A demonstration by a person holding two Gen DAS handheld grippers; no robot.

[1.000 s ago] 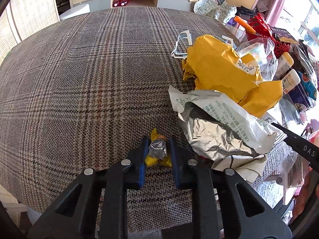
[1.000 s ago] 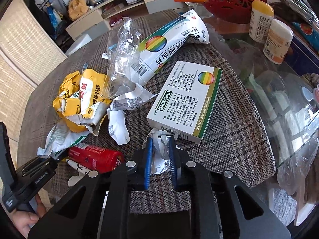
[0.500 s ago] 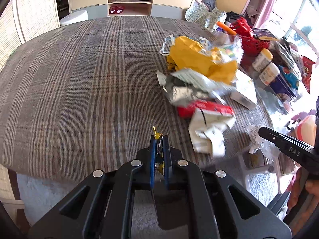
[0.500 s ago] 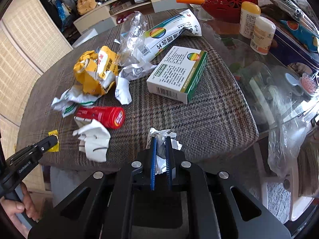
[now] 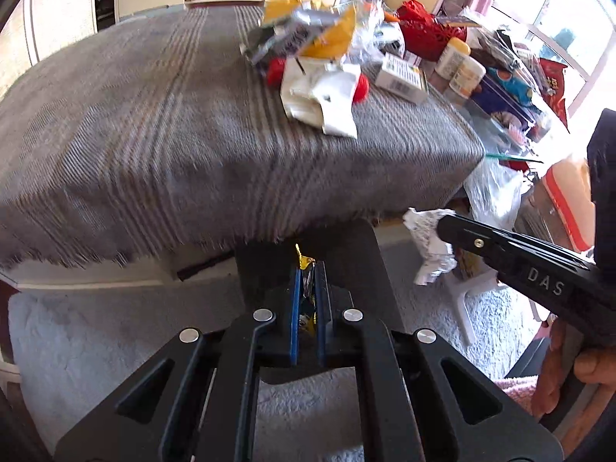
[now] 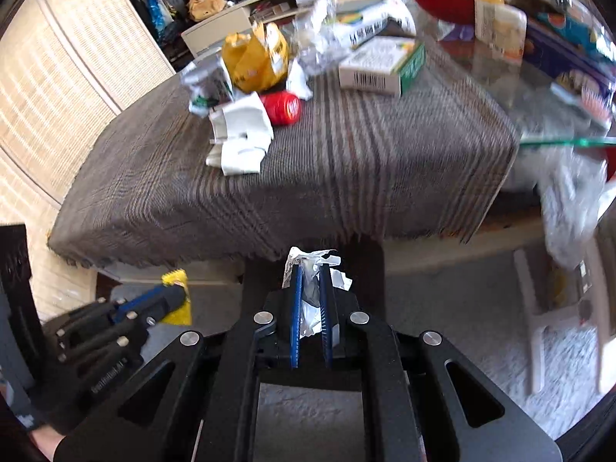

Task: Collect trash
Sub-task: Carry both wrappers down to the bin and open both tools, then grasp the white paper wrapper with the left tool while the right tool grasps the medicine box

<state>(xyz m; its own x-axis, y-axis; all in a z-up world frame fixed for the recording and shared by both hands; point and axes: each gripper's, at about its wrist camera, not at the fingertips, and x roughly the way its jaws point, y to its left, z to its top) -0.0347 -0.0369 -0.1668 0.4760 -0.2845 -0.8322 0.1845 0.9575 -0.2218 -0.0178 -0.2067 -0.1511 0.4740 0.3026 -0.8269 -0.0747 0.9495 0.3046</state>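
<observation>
Left gripper (image 5: 307,269) fingers clamped; right gripper (image 6: 310,269) fingers clamped, both angled down.

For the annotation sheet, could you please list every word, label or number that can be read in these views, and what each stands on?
"DAS": on the side of the right tool, as seen from the left wrist.
Lettering on the left tool's body: too blurred to read.
Print and barcode on the white and green box: blurred, unreadable.
Label on the red can: unreadable.
Print on the yellow bag: unreadable.
</observation>
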